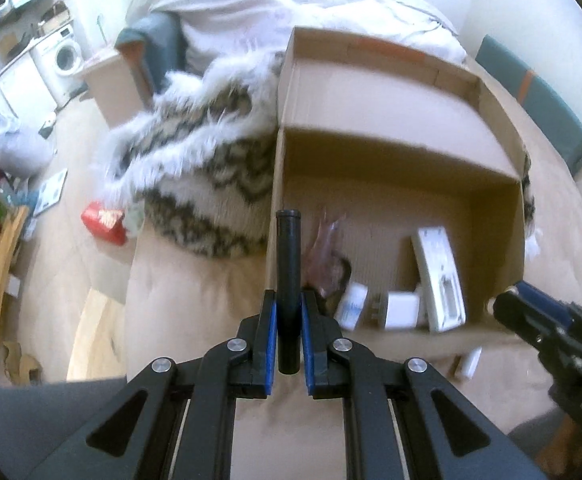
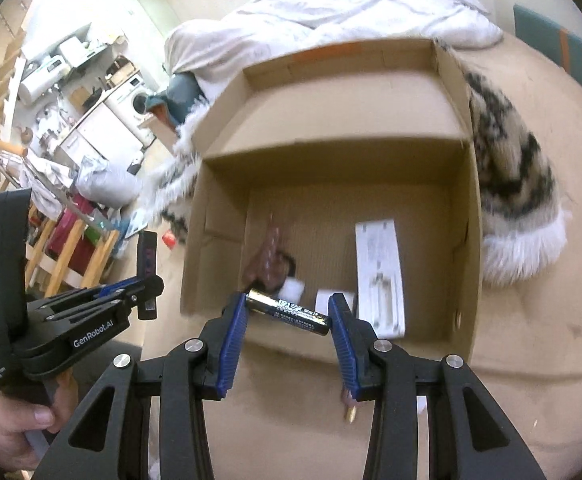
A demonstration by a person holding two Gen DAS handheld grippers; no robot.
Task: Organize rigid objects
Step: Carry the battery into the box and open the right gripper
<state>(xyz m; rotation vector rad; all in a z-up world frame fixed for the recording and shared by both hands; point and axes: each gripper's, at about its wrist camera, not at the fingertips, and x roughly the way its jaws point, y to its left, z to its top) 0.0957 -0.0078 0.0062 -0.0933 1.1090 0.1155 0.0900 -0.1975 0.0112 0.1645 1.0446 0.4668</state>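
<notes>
Left gripper point(image 1: 289, 334) pinching black tube point(image 1: 288, 280) upright, hovering just beside cardboard box point(image 1: 395, 112) near wall. Right gripper point(image 2: 289, 322) holding battery point(image 2: 289, 312) crosswise between blue pads, over box front edge. Box sitting on bed, holding white remote point(image 2: 379, 276), small white bottle point(image 1: 353, 304), white adapter point(image 1: 401, 310). Furry blanket point(image 1: 195, 160) lying beside box.

Black jaws, blue ribbed pads point(image 2: 233, 334), silver screws.

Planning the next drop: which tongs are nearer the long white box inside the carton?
Right. The right tongs, holding a battery, sit at the carton's near edge beside the long white box; the left tongs, gripping a black tube, are farther left.
</notes>
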